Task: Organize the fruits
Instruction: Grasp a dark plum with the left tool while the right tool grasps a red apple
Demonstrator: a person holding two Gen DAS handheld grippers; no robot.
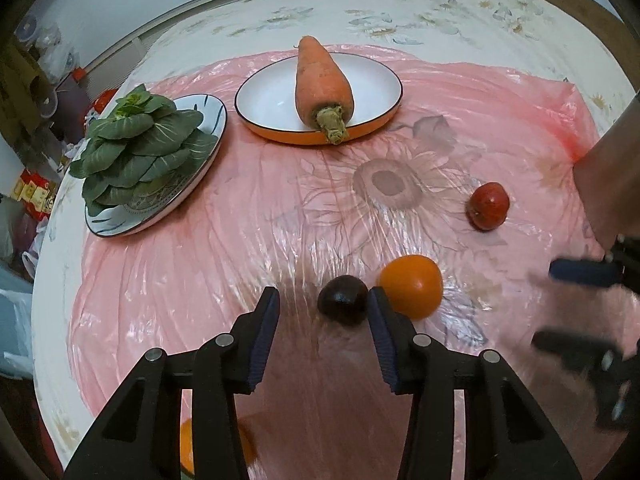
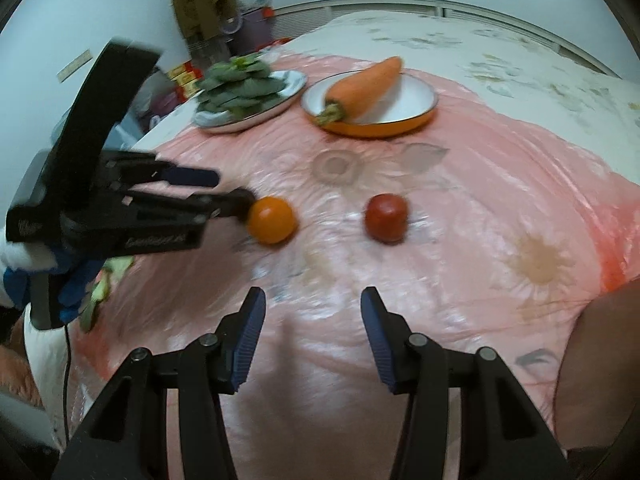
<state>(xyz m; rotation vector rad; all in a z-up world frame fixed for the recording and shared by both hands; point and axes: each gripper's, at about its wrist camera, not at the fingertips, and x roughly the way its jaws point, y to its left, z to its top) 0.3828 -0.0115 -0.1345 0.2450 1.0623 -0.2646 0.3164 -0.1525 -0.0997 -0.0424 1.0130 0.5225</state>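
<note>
Straddling: left gripper (image 1: pixel 324 304), jaws apart, around small dark round fruit (image 1: pixel 343 299), pads not pressing.
Beside it: glossy orange round fruit (image 1: pixel 412 286), touching.
Right gripper (image 2: pixel 313 304): spread, empty, short of red round fruit (image 2: pixel 386 218).
Writing: left tool's side lettering, seemingly blurred, unreadable.

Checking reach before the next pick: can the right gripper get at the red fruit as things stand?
Probably yes. The right gripper stands open and empty, and the red fruit lies ahead of it on bare pink sheet. The orange fruit and left gripper sit off to one side.
</note>
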